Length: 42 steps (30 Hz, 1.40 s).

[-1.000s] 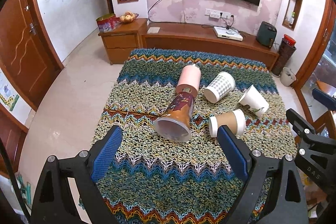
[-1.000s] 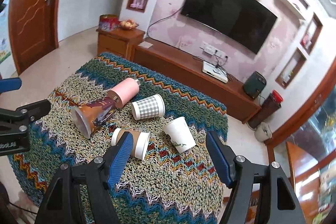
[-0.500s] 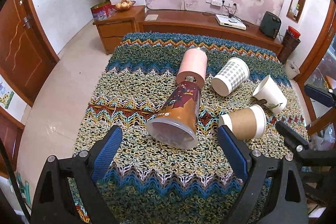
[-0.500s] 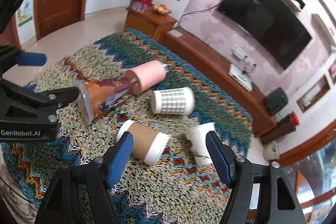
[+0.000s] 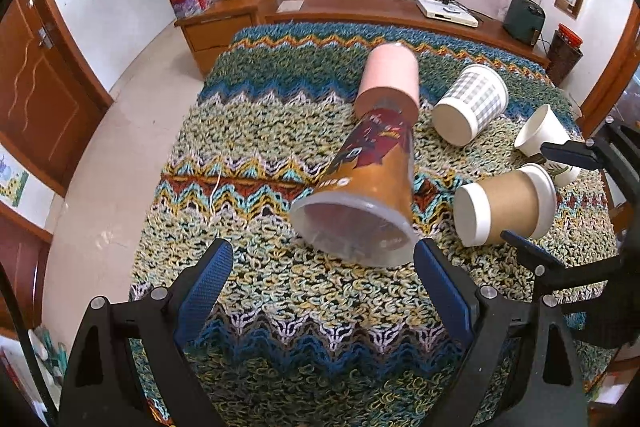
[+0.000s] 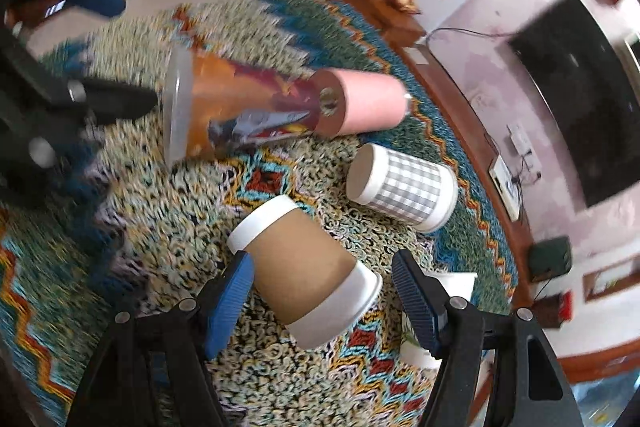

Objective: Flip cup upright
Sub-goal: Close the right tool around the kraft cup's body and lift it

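Note:
Several cups lie on their sides on a knitted zigzag cloth (image 5: 260,131). A tall printed orange cup (image 5: 368,195) has its wide clear mouth just ahead of my open left gripper (image 5: 322,291). A pink cup (image 5: 390,79) lies behind it. A brown cup with white ends (image 6: 308,267) lies between the open fingers of my right gripper (image 6: 324,301), which straddles its far half. A checked cup (image 6: 404,191) and a plain white cup (image 5: 546,143) lie nearby. The brown cup also shows in the left wrist view (image 5: 506,203).
A wooden TV bench (image 5: 400,11) and a low cabinet (image 5: 224,23) stand behind the cloth-covered table. A door (image 5: 36,99) is at the left. Tiled floor (image 5: 120,163) runs along the table's left edge.
Both grippers have moved forward and down to the cups. The right gripper swung in over the brown cup; the left closed in on the printed cup's mouth. No cup has moved.

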Available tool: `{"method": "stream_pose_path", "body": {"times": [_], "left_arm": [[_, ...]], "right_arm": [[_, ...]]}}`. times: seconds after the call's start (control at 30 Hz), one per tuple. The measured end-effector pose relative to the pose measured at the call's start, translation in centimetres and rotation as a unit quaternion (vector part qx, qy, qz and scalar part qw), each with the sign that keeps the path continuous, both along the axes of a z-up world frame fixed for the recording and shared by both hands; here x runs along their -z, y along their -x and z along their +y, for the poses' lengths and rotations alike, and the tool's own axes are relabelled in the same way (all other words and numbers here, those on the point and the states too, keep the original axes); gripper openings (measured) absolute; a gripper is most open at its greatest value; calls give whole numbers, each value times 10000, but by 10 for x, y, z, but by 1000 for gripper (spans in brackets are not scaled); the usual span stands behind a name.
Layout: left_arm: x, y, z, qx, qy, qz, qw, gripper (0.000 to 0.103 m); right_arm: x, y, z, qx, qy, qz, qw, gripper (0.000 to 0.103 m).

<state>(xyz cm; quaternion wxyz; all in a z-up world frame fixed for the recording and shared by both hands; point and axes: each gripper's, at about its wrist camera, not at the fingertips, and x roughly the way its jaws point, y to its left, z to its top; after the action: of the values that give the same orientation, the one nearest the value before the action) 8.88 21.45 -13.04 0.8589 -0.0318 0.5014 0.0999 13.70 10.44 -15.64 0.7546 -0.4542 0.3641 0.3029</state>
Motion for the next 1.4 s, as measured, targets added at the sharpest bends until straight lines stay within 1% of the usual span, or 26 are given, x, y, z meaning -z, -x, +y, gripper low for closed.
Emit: {"method": "stream_pose_path", "body": {"times": [0.1,0.2,0.27,0.3,0.5,0.77,0.87,0.93,0.97,1.03,1.1,1.23,1.3,1.37,1.4], "left_arm": [[5,0,5,-50,37,86,9999,93],[10,0,7,-84,69,146,9998,93],[11,-1,7,-80,109,171,9998,93],[12,-2,7,-73,113,187,9997,93],[11,-5,6,0,175,147,9997,93],[9,-5,9,-14,224,113,9997,93],[9,-5,10,-23,256,102,9996,93],[9,-5,10,-14,279,111,9995,93],[9,-5,10,-9,298,117,9995,93],[9,-5,10,-2,313,118,9994,93],[8,-5,9,15,296,110,9995,93],[6,-5,7,32,325,101,9994,93],[5,-5,6,51,327,95,9994,93],[4,-5,6,65,321,98,9994,93],[4,-5,6,66,320,104,9994,93]], "right_arm": [[15,5,8,-405,406,-154,9982,72],[26,8,11,-706,788,-319,9939,72],[31,9,13,-819,950,-396,9913,72],[32,11,13,-883,1029,-527,9894,72],[25,21,10,-892,971,-716,9887,72],[24,23,3,-727,1112,-824,9877,72],[22,18,0,-540,1031,-710,9907,72],[20,12,-4,-318,899,-548,9939,72],[18,9,-6,-191,807,-429,9956,72],[12,-2,-12,193,488,-31,9986,72],[6,-13,-19,554,146,313,9979,72],[1,-25,-26,1022,-274,731,9917,72],[-1,-31,-29,1214,-375,764,9890,72],[-1,-31,-26,1221,-346,610,9900,72],[-3,-28,-23,1126,-297,495,9920,72]]}}
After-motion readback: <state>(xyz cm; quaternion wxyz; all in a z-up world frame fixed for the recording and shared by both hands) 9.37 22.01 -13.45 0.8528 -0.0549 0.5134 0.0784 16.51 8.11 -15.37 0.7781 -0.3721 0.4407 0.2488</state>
